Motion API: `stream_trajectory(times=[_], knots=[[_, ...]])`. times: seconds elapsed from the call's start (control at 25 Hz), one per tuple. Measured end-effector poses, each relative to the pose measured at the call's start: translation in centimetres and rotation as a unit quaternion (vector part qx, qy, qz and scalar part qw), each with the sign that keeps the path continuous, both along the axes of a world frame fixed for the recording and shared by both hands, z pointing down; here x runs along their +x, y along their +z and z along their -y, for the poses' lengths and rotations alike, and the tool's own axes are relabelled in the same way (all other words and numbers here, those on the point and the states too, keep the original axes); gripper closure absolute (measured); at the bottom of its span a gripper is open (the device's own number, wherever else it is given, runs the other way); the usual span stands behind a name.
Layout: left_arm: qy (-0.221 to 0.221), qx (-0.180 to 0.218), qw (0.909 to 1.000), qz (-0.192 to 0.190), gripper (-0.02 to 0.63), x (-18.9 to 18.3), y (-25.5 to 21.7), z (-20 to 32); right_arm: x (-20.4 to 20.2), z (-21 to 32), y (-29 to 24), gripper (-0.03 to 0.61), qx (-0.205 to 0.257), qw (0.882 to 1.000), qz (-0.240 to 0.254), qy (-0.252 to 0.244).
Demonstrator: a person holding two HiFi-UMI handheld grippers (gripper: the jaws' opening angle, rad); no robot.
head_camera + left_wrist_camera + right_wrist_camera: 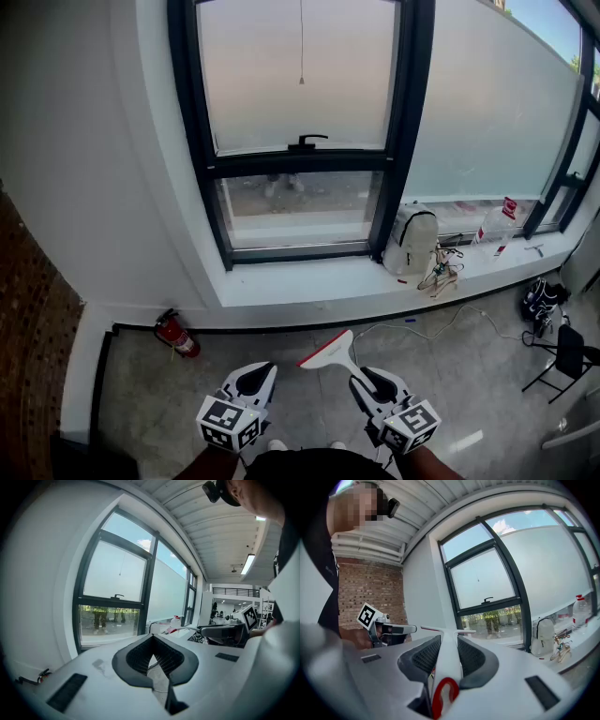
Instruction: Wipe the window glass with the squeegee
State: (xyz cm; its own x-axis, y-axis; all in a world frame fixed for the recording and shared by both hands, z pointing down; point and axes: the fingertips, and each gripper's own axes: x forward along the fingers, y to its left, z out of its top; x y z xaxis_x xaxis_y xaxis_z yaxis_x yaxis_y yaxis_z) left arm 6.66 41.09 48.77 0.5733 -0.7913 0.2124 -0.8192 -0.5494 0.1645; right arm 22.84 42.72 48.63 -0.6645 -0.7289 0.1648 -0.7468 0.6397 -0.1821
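Observation:
My right gripper point(364, 375) is shut on the handle of a white squeegee point(330, 353) with a red edge, its blade pointing up and left over the floor. In the right gripper view the squeegee point(446, 660) runs straight out between the jaws, with its blade crosswise at the tip. My left gripper point(255, 375) is held beside it, shut, with nothing between its jaws point(152, 654). The window glass point(298, 75) is ahead, in a black frame with a handle point(307, 142); a lower pane point(298, 208) sits beneath it.
A white sill point(309, 281) runs under the window. On it at the right stand a white backpack point(411, 239), hangers point(442, 272) and a plastic bottle point(497, 225). A red fire extinguisher point(174, 333) lies on the floor at the left. A black chair point(562, 354) stands right.

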Motion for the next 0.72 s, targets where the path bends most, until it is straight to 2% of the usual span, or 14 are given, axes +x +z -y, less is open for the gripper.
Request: stream_trajectory(times=[0.36,0.56,0.72], knots=[[-0.003,0.003,1.0,-0.002,0.612,-0.6,0.0,0.1,-0.4,0.0,0.1,0.476,0.0,1.0,0.002,0.004],[-0.003,0.002,1.0,-0.005,0.612,-0.7,0.0,0.0,-0.4,-0.2,0.1,0.476,0.0,1.0,0.027,-0.005],[-0.003,-0.002,1.0,-0.008,0.612,-1.1,0.3,0.1,-1.4,-0.4,0.1,0.476,-0.004,1.0,0.019,-0.012]])
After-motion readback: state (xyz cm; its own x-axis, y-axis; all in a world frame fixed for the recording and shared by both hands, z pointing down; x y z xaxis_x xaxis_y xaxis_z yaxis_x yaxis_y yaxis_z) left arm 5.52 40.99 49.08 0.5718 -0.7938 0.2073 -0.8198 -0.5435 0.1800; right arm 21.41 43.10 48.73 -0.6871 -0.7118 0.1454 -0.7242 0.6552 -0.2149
